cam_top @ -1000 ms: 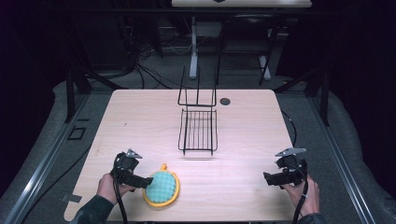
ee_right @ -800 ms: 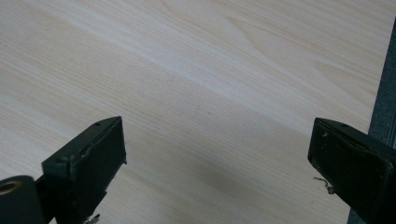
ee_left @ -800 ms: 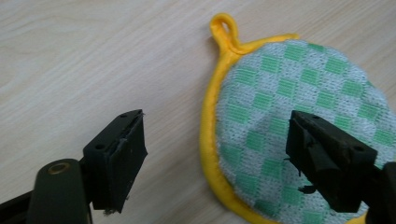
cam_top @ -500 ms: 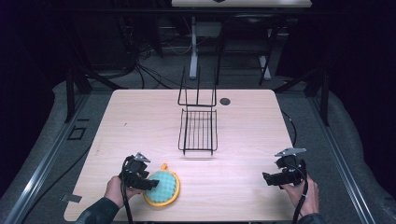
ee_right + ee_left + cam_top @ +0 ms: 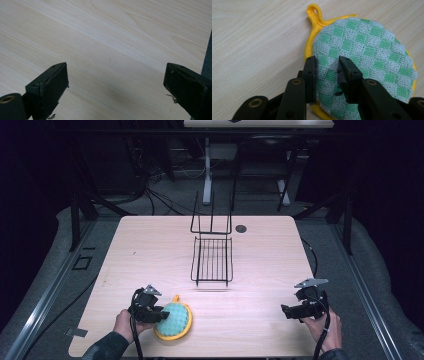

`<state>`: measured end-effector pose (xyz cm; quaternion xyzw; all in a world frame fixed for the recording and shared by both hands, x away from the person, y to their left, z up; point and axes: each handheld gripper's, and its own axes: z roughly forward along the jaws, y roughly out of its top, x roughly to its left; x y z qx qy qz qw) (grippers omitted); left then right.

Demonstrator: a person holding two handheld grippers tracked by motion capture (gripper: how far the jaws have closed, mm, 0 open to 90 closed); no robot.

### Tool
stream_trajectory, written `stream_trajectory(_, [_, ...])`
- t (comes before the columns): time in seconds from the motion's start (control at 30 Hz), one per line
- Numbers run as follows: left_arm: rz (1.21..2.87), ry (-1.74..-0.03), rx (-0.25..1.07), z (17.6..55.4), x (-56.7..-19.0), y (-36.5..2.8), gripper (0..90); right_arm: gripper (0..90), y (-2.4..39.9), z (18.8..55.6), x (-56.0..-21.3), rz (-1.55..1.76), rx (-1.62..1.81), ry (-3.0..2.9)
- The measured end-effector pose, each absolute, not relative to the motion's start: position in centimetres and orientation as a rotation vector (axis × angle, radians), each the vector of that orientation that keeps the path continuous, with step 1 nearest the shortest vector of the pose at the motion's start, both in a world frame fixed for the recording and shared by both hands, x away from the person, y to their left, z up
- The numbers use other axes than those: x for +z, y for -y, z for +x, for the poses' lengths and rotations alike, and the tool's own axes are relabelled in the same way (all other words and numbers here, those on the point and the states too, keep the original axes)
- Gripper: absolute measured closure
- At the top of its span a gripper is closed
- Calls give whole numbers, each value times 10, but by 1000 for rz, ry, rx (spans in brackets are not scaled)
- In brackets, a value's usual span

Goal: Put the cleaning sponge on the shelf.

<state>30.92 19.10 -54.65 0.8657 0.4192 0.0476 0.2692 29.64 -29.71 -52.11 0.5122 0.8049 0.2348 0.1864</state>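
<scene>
The left claw (image 5: pixel 325 66), jaws just closing, pinches a fold of the round green-checked potholder (image 5: pixel 367 50) lying on the bench (image 5: pixel 260 255). Its yellow loop (image 5: pixel 314 11) points away toward the wire rack (image 5: pixel 212 260). The right claw (image 5: pixel 116 82) hangs open, well apart.

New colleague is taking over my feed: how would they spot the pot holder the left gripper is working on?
On the wooden table, look at the near left corner, nearer than the black wire rack. The pot holder is round, green-and-white checked, yellow-edged with a loop.

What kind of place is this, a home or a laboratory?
Probably a laboratory or recording room: a bare wooden table in dark surroundings, loose cables on the floor behind it, and metal stands beyond.
</scene>
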Motion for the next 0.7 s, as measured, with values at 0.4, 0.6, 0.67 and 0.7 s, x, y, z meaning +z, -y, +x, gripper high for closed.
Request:
stream_trajectory(0.4, [2298,-1084,184,306,-544,-190,864,54,296,296,-521,1425,656,-2276])
stream_trajectory(0.6, [2254,-1062,187,305,-535,-194,877,53,297,295,-519,1420,670,-2259])
stream_trajectory(0.67, [2241,-1051,187,304,-532,-195,879,52,296,296,-519,1419,666,-2261])
stream_trajectory(0.7, [2236,-1047,184,303,-531,-196,879,52,297,296,-519,1414,662,-2264])
